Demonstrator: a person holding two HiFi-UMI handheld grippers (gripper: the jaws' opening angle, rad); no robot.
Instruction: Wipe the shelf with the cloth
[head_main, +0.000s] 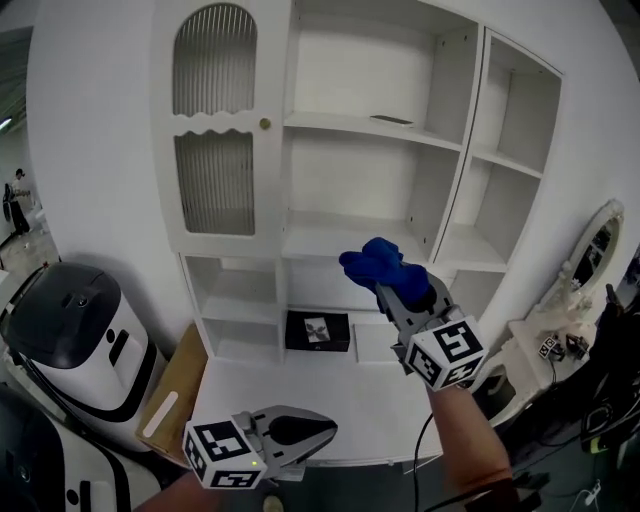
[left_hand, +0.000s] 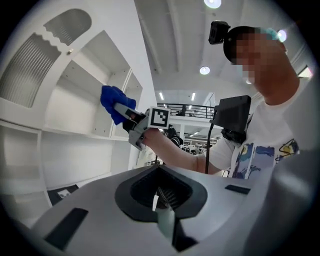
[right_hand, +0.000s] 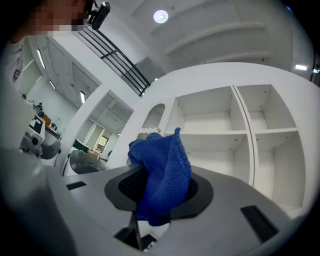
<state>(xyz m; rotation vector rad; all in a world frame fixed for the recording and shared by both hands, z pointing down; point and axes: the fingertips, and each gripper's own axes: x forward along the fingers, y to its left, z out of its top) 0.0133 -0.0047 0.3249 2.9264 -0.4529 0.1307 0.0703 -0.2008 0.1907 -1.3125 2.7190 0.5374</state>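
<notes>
The cloth is a bunched blue wad at the tip of the right gripper, raised in front of the open middle compartment of the white shelf. The coming move turns on this: the shelf board lies ahead of the fingers, past the cloth, and its long axis runs left to right across the way the right gripper points. So, as I judge it, the wipe calls for a short reach forward and then a sideways sweep along the board. In the head view the cloth overlaps the board's front edge, and the left gripper view shows it up by the compartment's mouth. No view shows whether the fabric is already touching the wood. The right gripper view shows the right fingers clenched on the cloth — a fold stands up out of them and a tail hangs below, so the grasp is near the middle of the wad. The right gripper is plainly the nearer one. The left gripper hangs low over the white bench, well apart from the shelf. Its fingers are pressed together with nothing between them, and they touch nothing. A dark flat item lies in the low compartment behind the bench, clear of the board to be wiped.
</notes>
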